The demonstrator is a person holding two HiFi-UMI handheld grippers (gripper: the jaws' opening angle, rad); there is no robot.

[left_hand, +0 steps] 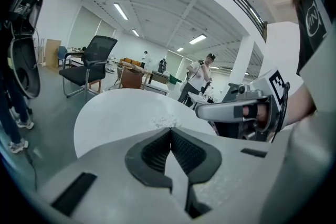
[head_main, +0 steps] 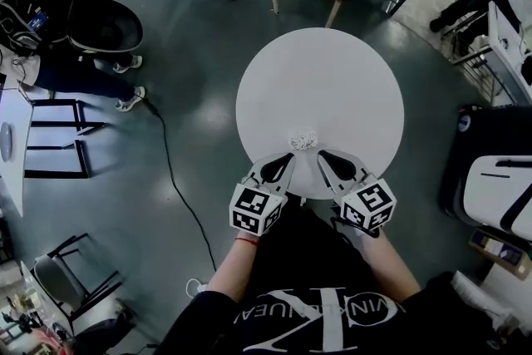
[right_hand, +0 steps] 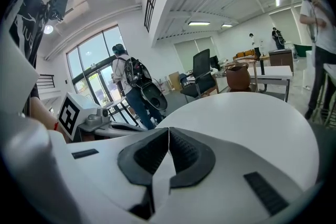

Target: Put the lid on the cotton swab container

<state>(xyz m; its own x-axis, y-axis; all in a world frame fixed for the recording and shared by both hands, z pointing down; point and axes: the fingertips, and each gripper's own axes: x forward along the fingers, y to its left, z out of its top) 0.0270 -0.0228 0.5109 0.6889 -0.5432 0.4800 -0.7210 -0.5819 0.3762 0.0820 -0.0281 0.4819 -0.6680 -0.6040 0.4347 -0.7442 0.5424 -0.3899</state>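
Plainly, the left tool (left_hand: 170, 129), a white two-jaw device with dark ribbed pads, has its jaws pressed together with nothing between them. The right tool (right_hand: 168, 129), of the same build, is closed in the same way and is also empty. Both reach in over the near edge of the round white tabletop (head_main: 332, 71), and their tips lean toward each other.

Just beyond those tips, and between them, sits the small, pale, translucent-looking cotton swab container (head_main: 303, 140). It is close to the near edge and about midway along it, apart from both tools. It is too small in every view to tell the lid from the body, or whether the lid lies beside it or already on it. The rest of the tabletop carries nothing else that can be made out.

Judging by its look, the container is thin plastic and very light. It is probably stiff enough to keep its shape but apt to flex or crack under a hard squeeze. On so smooth a tabletop it would likely skid at a nudge rather than stay put. One tool should steady the body low on its sides while the other takes the lid by opposite points of its rim, gently. Both tools would have to spread their jaws first.
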